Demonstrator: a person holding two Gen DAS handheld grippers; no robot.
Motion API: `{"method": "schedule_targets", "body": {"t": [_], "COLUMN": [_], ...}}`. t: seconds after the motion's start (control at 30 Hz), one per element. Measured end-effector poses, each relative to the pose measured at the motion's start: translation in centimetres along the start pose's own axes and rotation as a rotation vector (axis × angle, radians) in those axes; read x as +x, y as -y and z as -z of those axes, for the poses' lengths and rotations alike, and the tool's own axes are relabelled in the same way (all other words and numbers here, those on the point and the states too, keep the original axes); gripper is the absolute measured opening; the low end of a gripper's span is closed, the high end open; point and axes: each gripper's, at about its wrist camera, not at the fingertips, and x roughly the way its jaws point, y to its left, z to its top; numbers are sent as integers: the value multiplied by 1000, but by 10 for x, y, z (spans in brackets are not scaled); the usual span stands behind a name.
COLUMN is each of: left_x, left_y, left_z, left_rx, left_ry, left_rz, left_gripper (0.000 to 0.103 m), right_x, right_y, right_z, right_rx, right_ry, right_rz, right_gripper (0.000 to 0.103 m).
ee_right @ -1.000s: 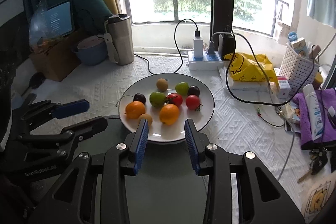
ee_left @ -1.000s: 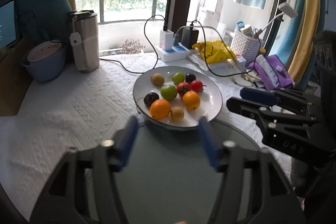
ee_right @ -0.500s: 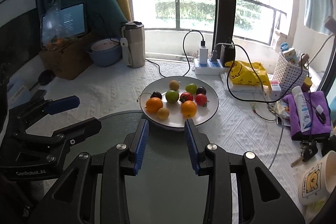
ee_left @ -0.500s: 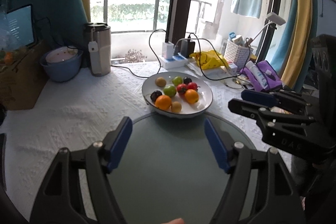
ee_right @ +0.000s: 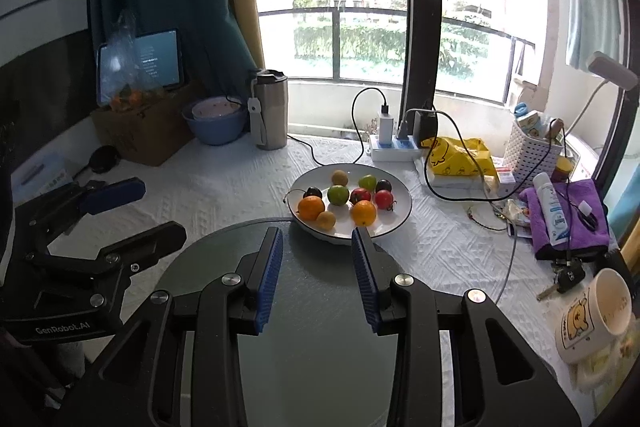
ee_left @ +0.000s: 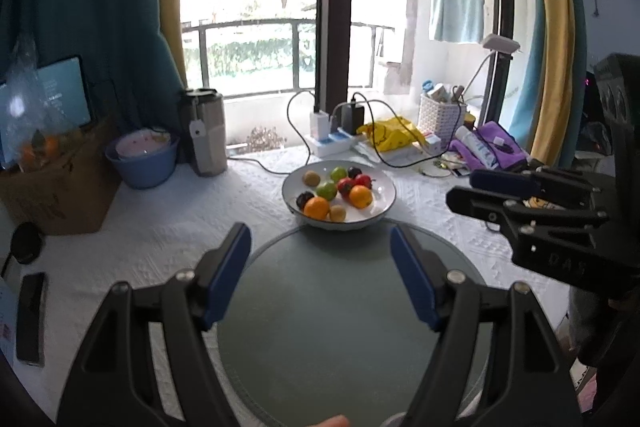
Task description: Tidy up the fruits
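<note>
A white plate point(ee_left: 382, 205) point(ee_right: 400, 215) holds several small fruits: two oranges point(ee_left: 317, 207) point(ee_right: 311, 207), green ones point(ee_right: 338, 195), red tomatoes point(ee_right: 384, 199), dark plums and yellow-brown ones. It stands on the white tablecloth just beyond a round grey glass disc point(ee_left: 332, 315) point(ee_right: 316, 347). My left gripper point(ee_left: 320, 251) is open and empty above the disc, well short of the plate. My right gripper point(ee_right: 318, 245) is open and empty, its fingertips near the plate's front rim; it also shows at the right of the left wrist view point(ee_left: 480, 187).
A steel tumbler point(ee_right: 271, 109), a blue bowl point(ee_right: 216, 123) and a cardboard box point(ee_right: 140, 131) stand at the back left. A power strip with cables point(ee_right: 394, 143), yellow bag point(ee_right: 456, 155), white basket point(ee_right: 532, 147), purple cloth point(ee_right: 568, 219) and mug point(ee_right: 596, 315) crowd the right.
Both grippers have pulled back and up from the plate, which now looks smaller and farther. Both stay open and empty.
</note>
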Motion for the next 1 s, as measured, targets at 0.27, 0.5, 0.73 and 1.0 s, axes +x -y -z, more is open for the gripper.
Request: {"method": "schedule_targets", "body": {"t": [0.27, 0.5, 0.73, 1.0], "left_x": [-30, -60, -88, -85], "left_y": [7, 10, 3, -1], "left_z": [7, 26, 37, 36], "left_rx": [-30, -90, -95, -91], "left_ry": [55, 110, 208, 204], "left_rz": [34, 45, -14, -88], "left_gripper": [87, 90, 90, 91], "right_x": [-35, -68, -81, -78], "right_y": [-4, 2, -1, -4], "right_z": [13, 30, 47, 47], "right_rx": [11, 36, 19, 2], "right_ry": [43, 94, 107, 106], "right_rz": [29, 74, 94, 92], "right_gripper": [38, 38, 49, 49]}}
